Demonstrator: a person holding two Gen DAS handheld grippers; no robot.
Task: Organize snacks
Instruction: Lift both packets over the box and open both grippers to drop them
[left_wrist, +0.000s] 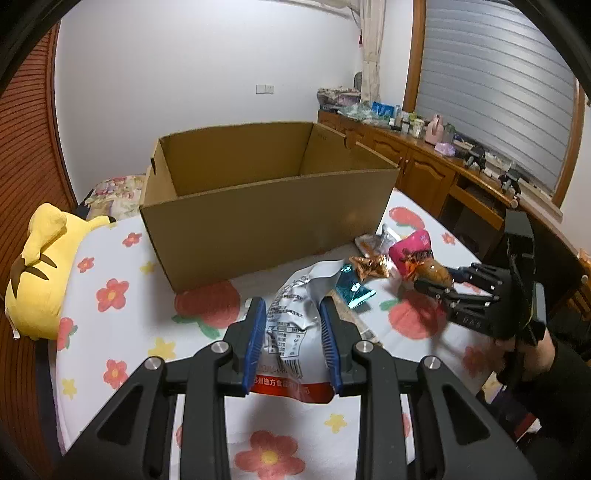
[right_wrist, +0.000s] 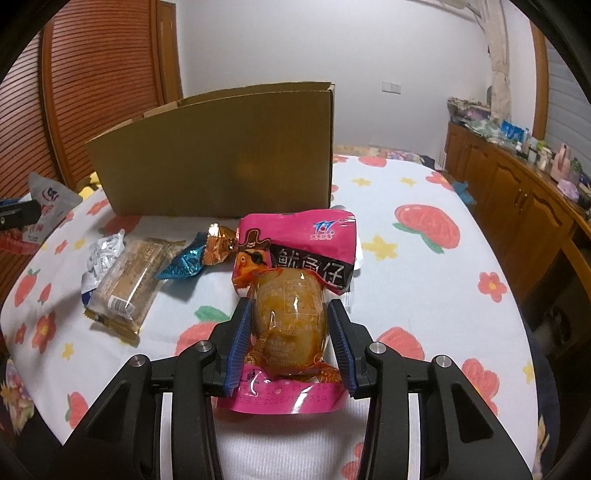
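The left gripper (left_wrist: 292, 343) clamps a silver snack bag (left_wrist: 295, 325) short of the cardboard box (left_wrist: 258, 206). The right gripper (right_wrist: 290, 347) pinches a pink squid packet (right_wrist: 295, 258) on the floral bedsheet (right_wrist: 424, 295). Next: lift each over the rim, then release.

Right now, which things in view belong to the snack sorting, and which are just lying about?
Part of the job:
- cardboard box
- silver snack bag in the left gripper
- pink squid packet between the right gripper pads
- blue candy, orange candy, biscuit pack

Just lying about:
- yellow plush toy
- sideboard clutter
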